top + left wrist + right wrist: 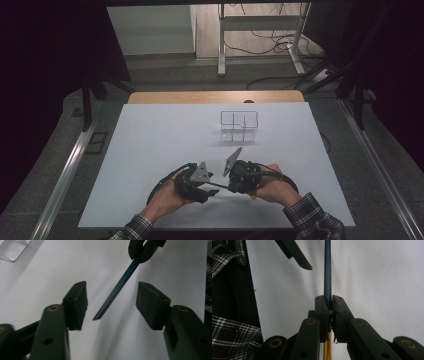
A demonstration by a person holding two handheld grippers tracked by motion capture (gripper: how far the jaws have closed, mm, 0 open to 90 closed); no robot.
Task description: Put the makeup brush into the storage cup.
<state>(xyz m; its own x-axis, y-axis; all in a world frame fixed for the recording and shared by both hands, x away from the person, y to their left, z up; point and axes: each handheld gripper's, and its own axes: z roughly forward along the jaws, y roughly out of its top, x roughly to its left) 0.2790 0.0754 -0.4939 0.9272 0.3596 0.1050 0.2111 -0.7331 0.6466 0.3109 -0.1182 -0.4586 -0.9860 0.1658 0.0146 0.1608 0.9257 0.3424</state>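
Note:
A thin dark blue rod (327, 270) with a yellow lower part (327, 347) stands clamped in my right gripper (328, 298), whose jaws are shut on it. In the left gripper view the rod (117, 290) slants down from the right gripper (145, 250), and its free tip hangs between the jaws of my left gripper (111, 286). Those jaws stand apart and neither pad touches the rod. From above, both grippers face each other near the table's front edge, left gripper (209, 184) and right gripper (230, 185), with the rod (220, 186) spanning between them.
A clear plastic box (239, 126) with several compartments stands on the white table (150, 145) beyond the hands; its corner shows as a clear box (13, 248) in the left gripper view. A wooden strip (215, 97) runs along the far edge. A plaid sleeve (227, 255) is close by.

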